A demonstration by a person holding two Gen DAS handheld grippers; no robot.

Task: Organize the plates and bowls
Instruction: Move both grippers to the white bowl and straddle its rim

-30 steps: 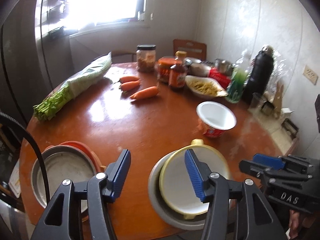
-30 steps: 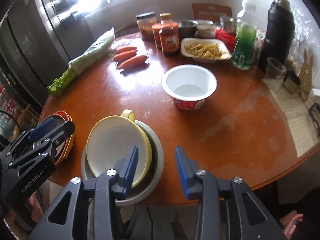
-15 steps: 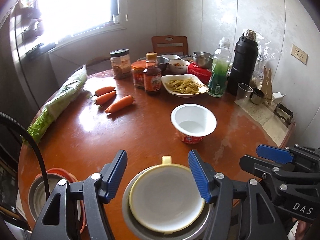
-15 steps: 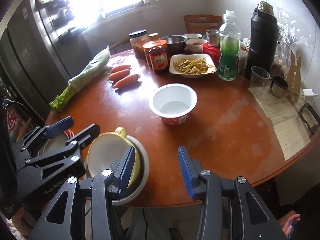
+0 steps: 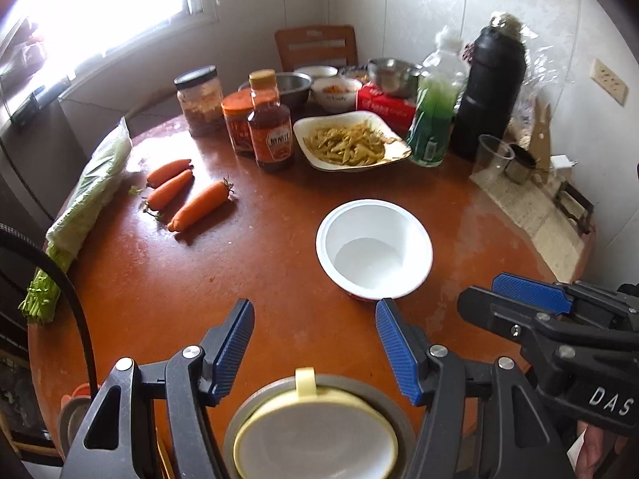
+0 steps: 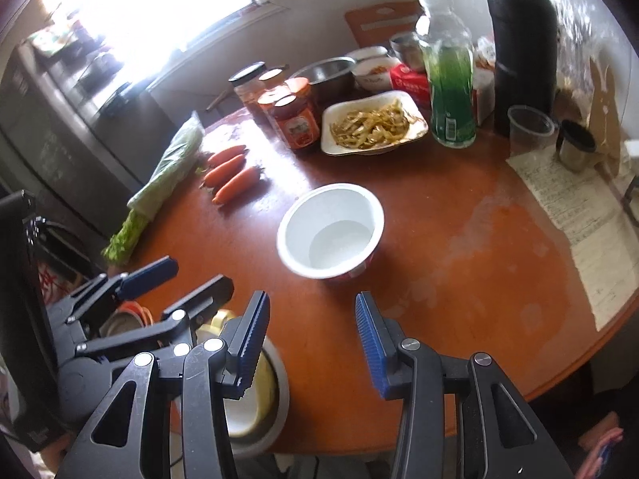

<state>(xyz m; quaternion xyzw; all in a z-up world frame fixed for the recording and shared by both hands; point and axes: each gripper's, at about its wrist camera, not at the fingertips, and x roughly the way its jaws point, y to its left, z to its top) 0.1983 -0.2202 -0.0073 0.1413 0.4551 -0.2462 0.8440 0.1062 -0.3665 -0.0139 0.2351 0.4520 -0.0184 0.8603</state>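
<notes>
A white bowl with a red base stands empty in the middle of the round wooden table. At the near edge a yellow handled bowl sits inside a grey metal dish. My left gripper hovers open just above that stack, pointing toward the white bowl, with nothing between its fingers. My right gripper is open too, empty, over bare table just short of the white bowl. Each gripper shows in the other's view, the right gripper and the left gripper.
A second stack, a grey dish in an orange bowl, sits at the near left edge. Carrots, bagged greens, sauce jars, a plate of food, a green bottle, a black flask, cups and papers crowd the far side.
Both grippers have swung right across the table. The yellow bowl stack has slid to the bottom of both views and the white bowl now lies straight ahead. The left jaws stand slightly wider.
</notes>
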